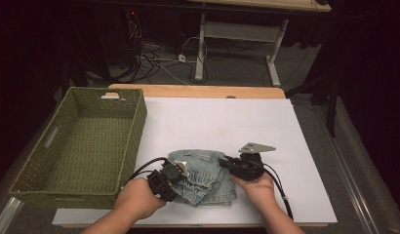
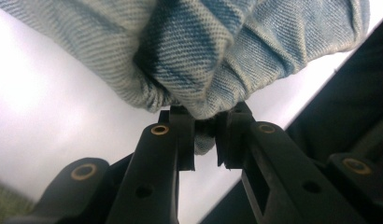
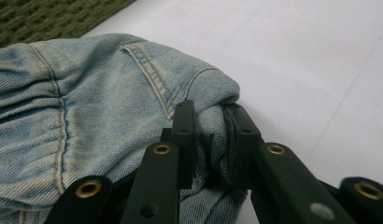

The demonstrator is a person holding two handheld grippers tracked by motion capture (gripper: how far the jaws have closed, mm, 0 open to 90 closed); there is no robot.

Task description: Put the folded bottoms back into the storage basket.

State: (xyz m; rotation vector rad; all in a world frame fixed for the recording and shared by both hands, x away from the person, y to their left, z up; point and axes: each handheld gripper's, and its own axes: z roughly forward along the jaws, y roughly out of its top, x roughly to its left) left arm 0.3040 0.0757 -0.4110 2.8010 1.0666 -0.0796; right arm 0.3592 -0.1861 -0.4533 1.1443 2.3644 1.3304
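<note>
A folded pair of light-blue denim shorts (image 1: 203, 178) lies on the white sheet near the table's front edge, between my two hands. My left gripper (image 1: 181, 171) is at the garment's left side; in the left gripper view its jaws are shut on a bunched fold of the denim (image 2: 199, 60). My right gripper (image 1: 226, 162) is at the garment's right edge, and the right gripper view shows its jaws pinching a thick fold of the shorts (image 3: 110, 107) beside a stitched seam.
An empty green woven basket (image 1: 34, 183) stands at the left, its rim close to my left hand. The white sheet (image 1: 222, 122) covers the wooden table. Beyond the far edge are desk legs and cables on the floor.
</note>
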